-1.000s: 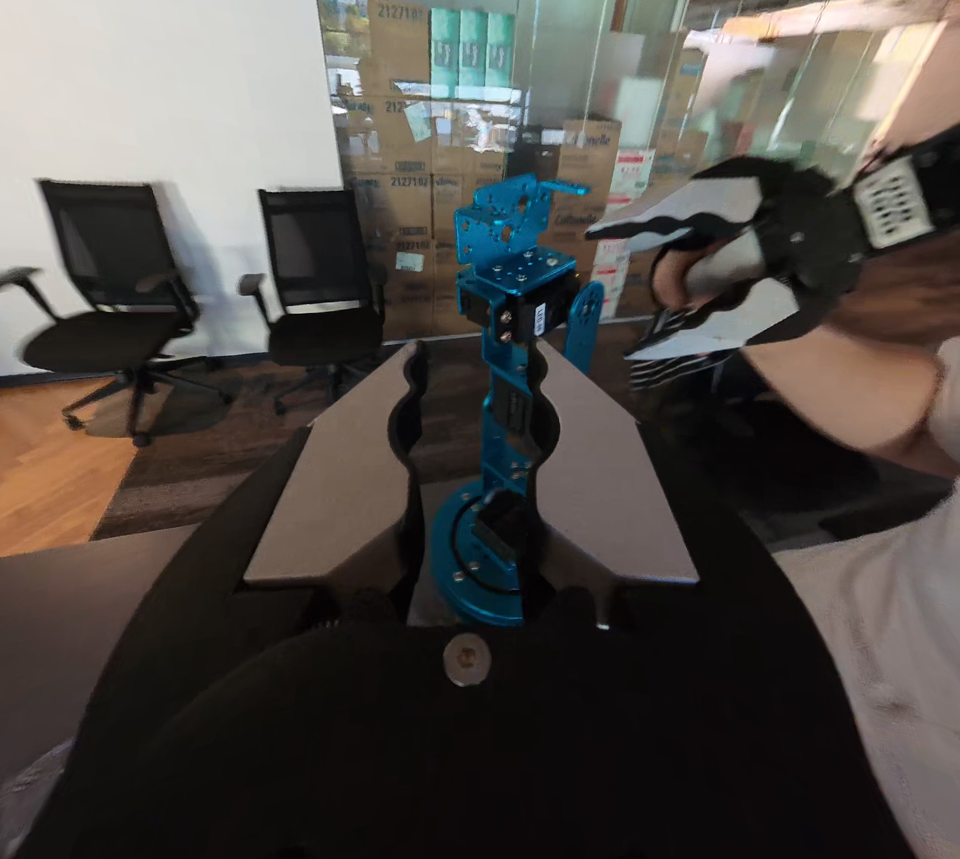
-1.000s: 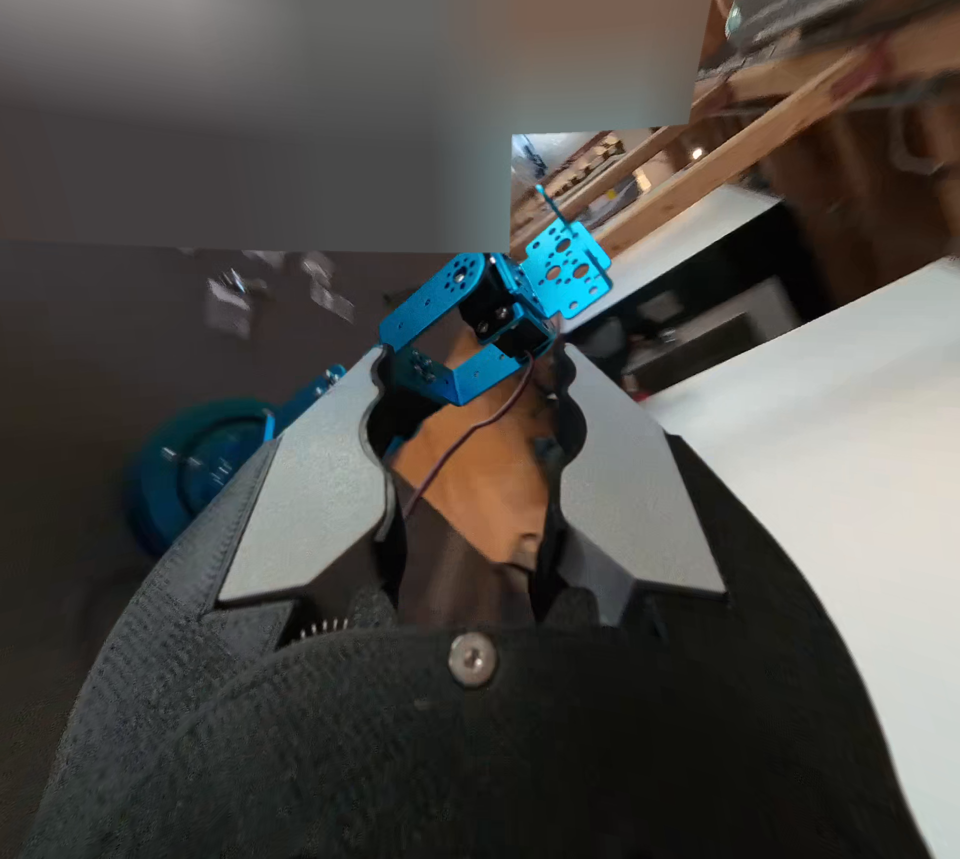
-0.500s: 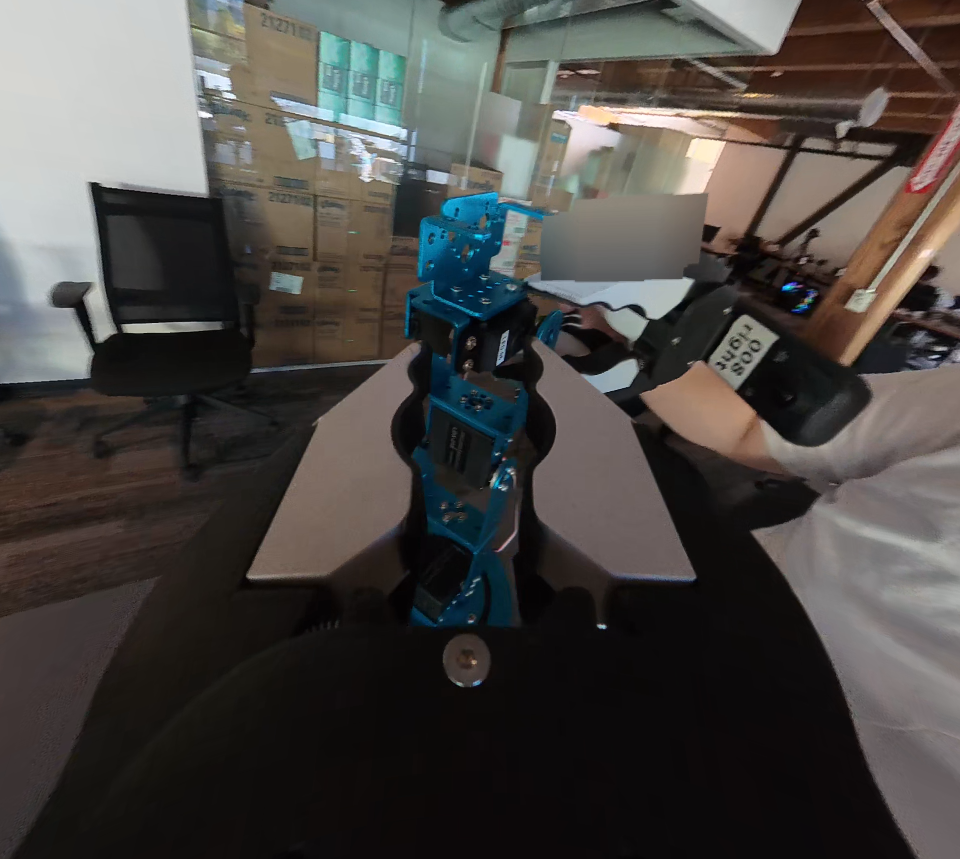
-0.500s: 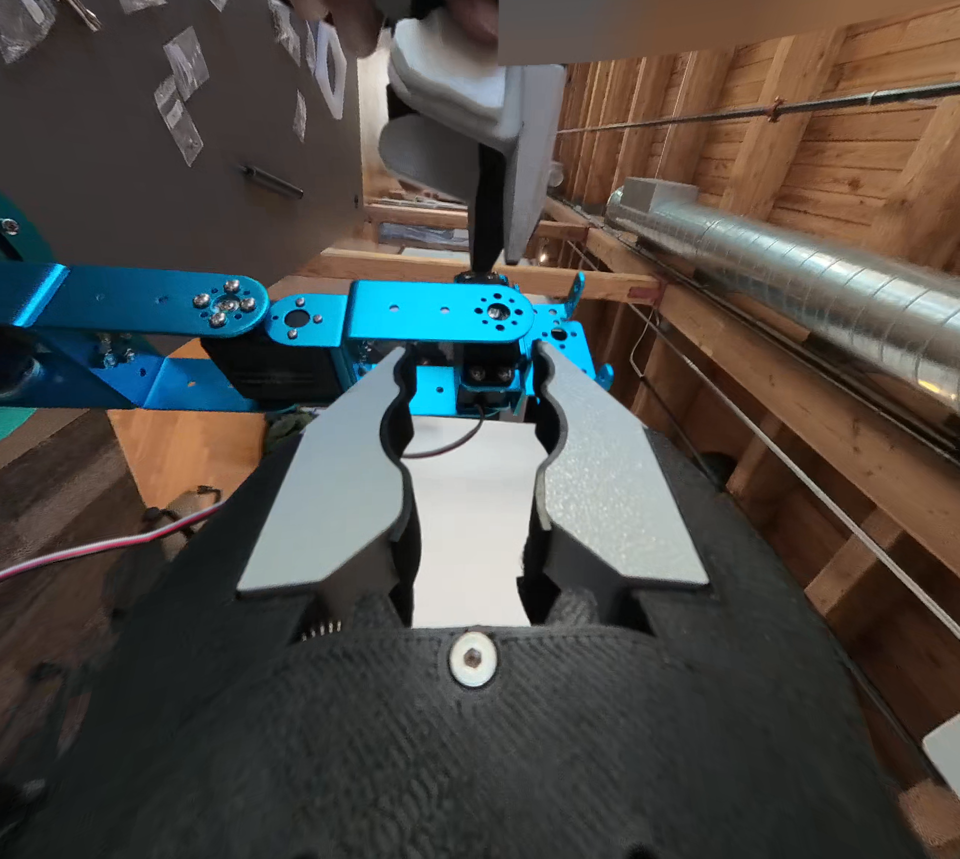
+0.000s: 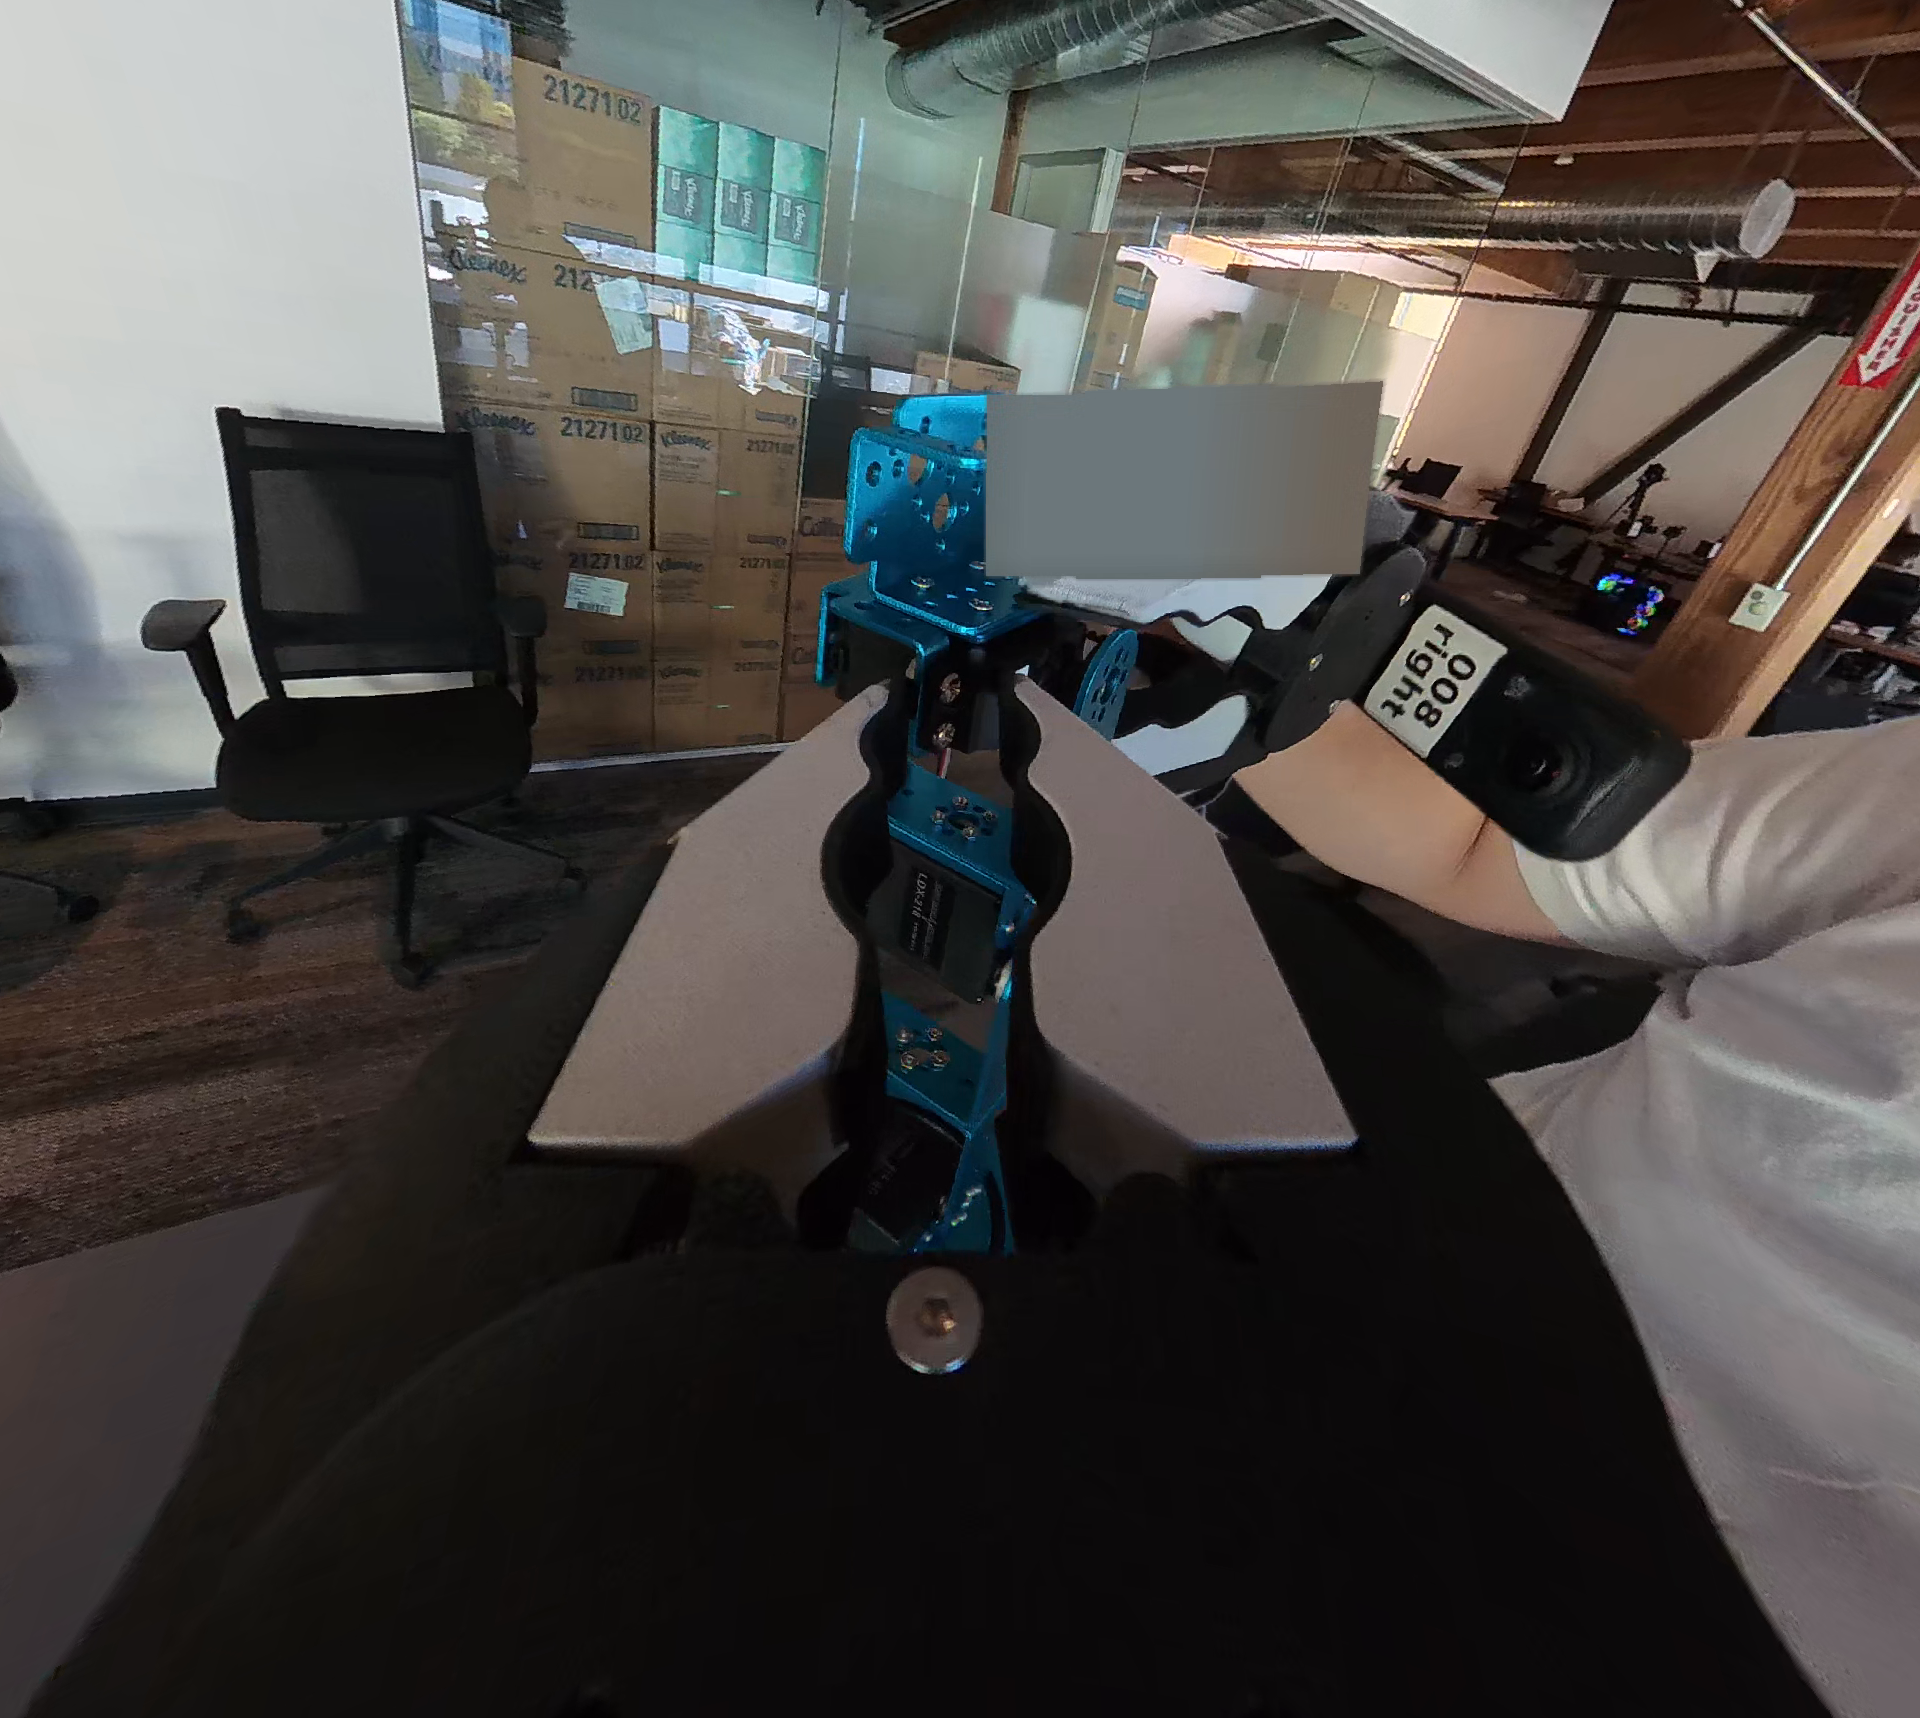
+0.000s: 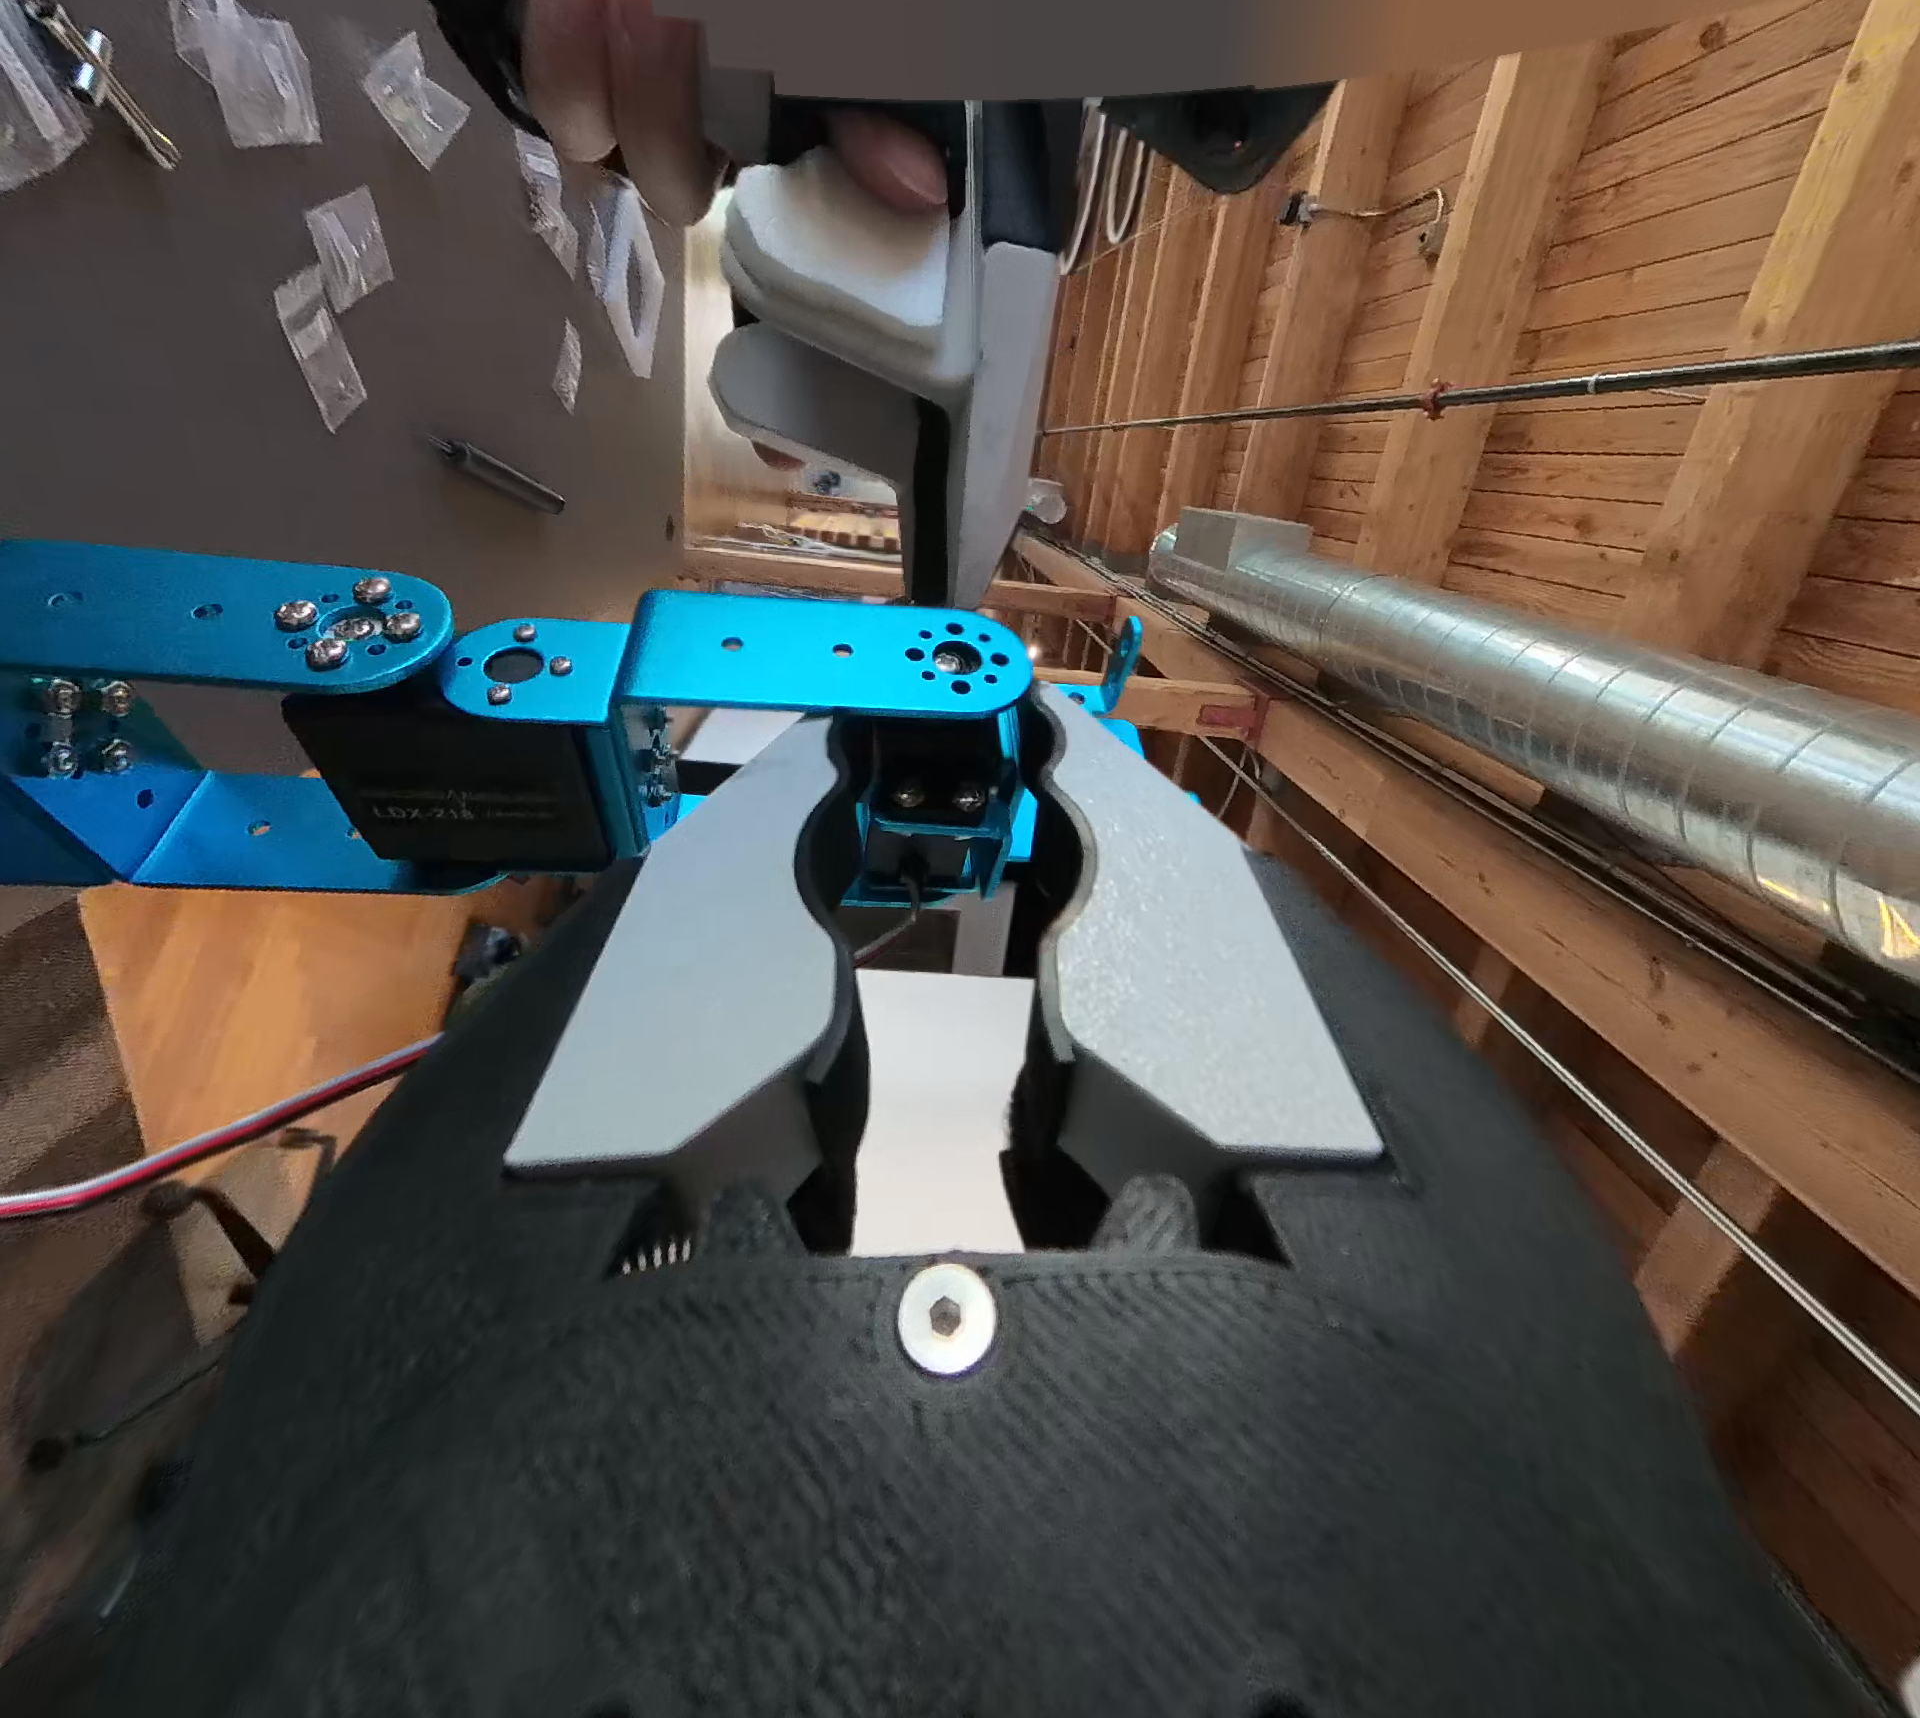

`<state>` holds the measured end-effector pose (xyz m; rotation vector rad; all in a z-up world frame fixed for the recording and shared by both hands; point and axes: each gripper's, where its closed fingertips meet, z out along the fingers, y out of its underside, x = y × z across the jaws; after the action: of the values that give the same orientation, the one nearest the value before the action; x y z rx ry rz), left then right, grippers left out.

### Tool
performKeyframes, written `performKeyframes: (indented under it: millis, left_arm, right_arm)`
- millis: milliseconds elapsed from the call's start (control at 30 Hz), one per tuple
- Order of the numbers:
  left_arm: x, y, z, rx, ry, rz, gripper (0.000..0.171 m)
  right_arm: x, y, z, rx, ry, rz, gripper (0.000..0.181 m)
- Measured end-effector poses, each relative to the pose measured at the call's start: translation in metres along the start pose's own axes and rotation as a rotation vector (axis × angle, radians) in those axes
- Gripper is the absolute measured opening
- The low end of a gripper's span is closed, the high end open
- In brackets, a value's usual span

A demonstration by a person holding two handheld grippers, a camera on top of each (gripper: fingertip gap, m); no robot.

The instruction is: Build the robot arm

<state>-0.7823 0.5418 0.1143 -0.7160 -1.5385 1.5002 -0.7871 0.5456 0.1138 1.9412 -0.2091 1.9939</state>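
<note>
Closer than half a second ago, the right gripper (image 6: pixel 940 769) now has its grey fingers (image 6: pixel 727 920) on either side of the black servo (image 6: pixel 930 821) at the end of the blue arm (image 6: pixel 727 660), where before they stood just short of it. Its jaws are partly parted; whether they press the servo cannot be told. A thin wire hangs from the servo between the fingers, and a white-and-red cable (image 6: pixel 208 1138) trails off at 8 o'clock.

In the left wrist view the left gripper (image 5: pixel 951 728) is clenched on the arm (image 5: pixel 935 899), which runs straight up between its fingers (image 5: pixel 727 941) toward 12 o'clock, ending in a perforated bracket (image 5: pixel 909 515). From 3 o'clock the right gripper (image 5: pixel 1195 629) reaches in to the arm's top, worn on a bare forearm with a labelled black camera mount (image 5: pixel 1496 743).

Beyond the arm in the right wrist view, at 12 o'clock, the left gripper (image 6: pixel 940 567) pinches the arm's edge, a hand (image 6: pixel 623 68) behind it. Small clear bags (image 6: pixel 244 58) and a metal tool (image 6: pixel 104 84) lie scattered on the grey table (image 6: pixel 260 421) at 10 o'clock. A silver duct (image 6: pixel 1558 733) crosses timber beams at 3 o'clock.

Farther off in the left wrist view, a black chair (image 5: pixel 364 660) stands at 9 o'clock before stacked cartons (image 5: pixel 613 463) behind glass.
</note>
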Motion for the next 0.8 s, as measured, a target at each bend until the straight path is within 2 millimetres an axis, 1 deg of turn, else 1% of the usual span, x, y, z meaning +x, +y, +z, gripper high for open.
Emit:
performKeyframes:
  millis: [100,300,500,800]
  left_arm:
    - [0.0006,0.0001,0.0007,-0.009,-0.021,0.03,0.017]
    - [0.0003,0.0001,0.0029,0.003,-0.025,0.03,0.017]
    - [0.0003,0.0011,0.0053,0.006,-0.026,0.042,0.019]
    - [0.0031,0.0005,0.0047,0.005,-0.023,0.079,0.02]
  right_arm:
    - [0.0002,0.0008,-0.0003,0.005,-0.01,0.057,0.027]
    - [0.0005,0.0033,-0.0011,0.022,-0.021,0.162,0.027]
    - [0.0004,0.005,-0.0021,0.026,-0.049,0.214,0.027]
    - [0.0019,0.0023,-0.0026,0.044,-0.057,0.289,0.027]
